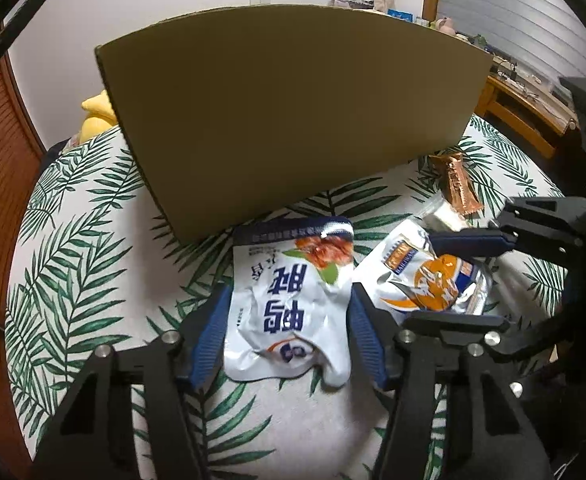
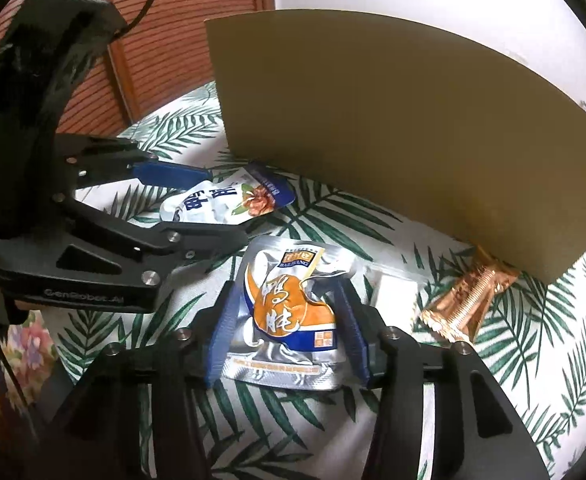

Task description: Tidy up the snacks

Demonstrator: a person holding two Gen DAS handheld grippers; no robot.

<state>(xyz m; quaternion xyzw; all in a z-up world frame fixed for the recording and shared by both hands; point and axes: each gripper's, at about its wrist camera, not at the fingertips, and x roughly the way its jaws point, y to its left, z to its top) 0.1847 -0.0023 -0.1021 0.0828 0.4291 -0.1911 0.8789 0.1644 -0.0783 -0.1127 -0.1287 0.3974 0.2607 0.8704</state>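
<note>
Left gripper: blue pads either side of the white snack pouch, pinching it across its crumpled lower half. Pouch lies on the leaf-print tablecloth, top edge pointing toward the far side, nearly touching the box base.

Right gripper: pads pressed against both sides of the silver-and-orange snack pouch, foil buckled between them. Pouch sits flat on the cloth, just right of the white pouch; in the left wrist view their edges look to be touching or overlapping, cannot tell which.

Just right of the silver pouch: a small clear/white packet, partly tucked behind it. Contents too blurred to read.

Further right and a bit farther: copper foil bar wrapper, lying diagonally, far end near the right corner of the cardboard.

Far: upright cardboard box wall, plain brown, spanning most of the table width behind all the snacks.

Beyond: yellow soft object at far left behind the box, wooden slatted door left, wooden desk far right.
</note>
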